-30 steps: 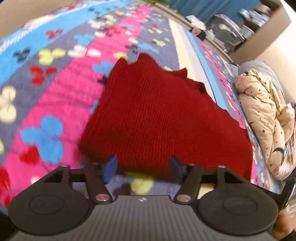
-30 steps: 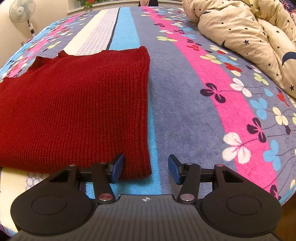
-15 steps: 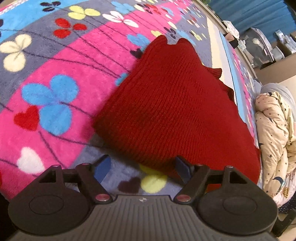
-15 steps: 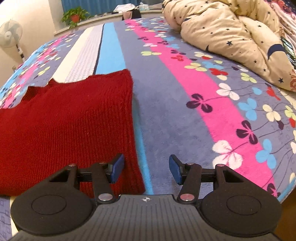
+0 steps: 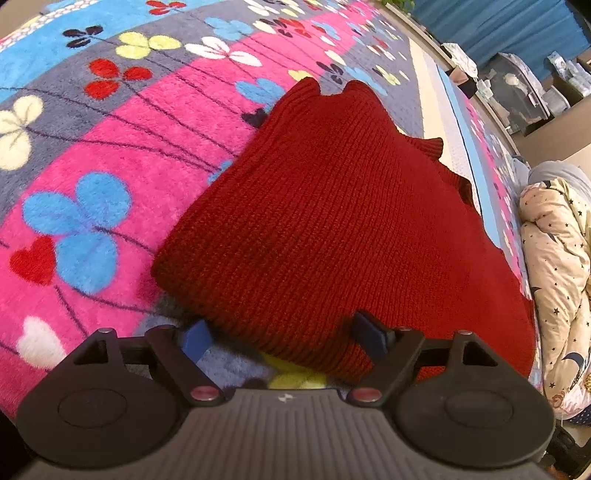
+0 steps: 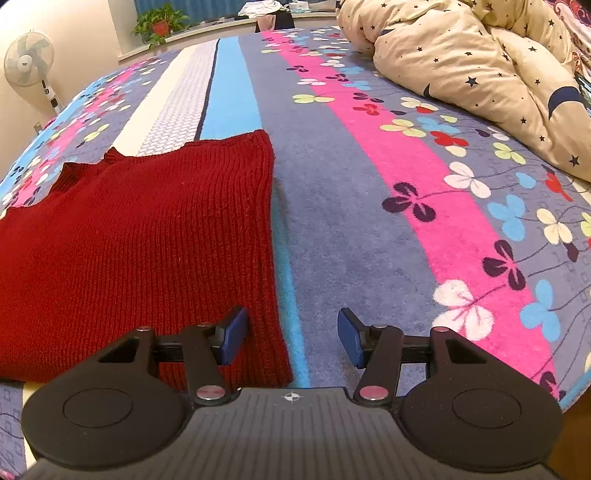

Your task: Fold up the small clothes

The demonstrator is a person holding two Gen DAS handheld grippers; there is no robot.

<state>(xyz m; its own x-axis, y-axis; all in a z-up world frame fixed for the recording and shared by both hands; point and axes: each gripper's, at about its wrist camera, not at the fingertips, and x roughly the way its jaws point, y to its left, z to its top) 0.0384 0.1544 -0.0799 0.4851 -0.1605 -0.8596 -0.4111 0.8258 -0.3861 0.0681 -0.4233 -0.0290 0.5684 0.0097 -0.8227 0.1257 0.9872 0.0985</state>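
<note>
A dark red knitted sweater lies flat on the flowered bedspread. My left gripper is open, its blue pads straddling the sweater's near hem by its left corner. In the right wrist view the sweater fills the left half. My right gripper is open over the sweater's near right corner, with the left pad above the knit and the right pad above bare bedspread. Neither gripper holds anything.
A cream star-patterned duvet is bunched at the right side of the bed and shows in the left wrist view too. A standing fan and a potted plant stand beyond the bed's far edge.
Both grippers have moved in toward the sweater's near hem. The left gripper has dropped lower and swung onto the left corner. Both stay open.
</note>
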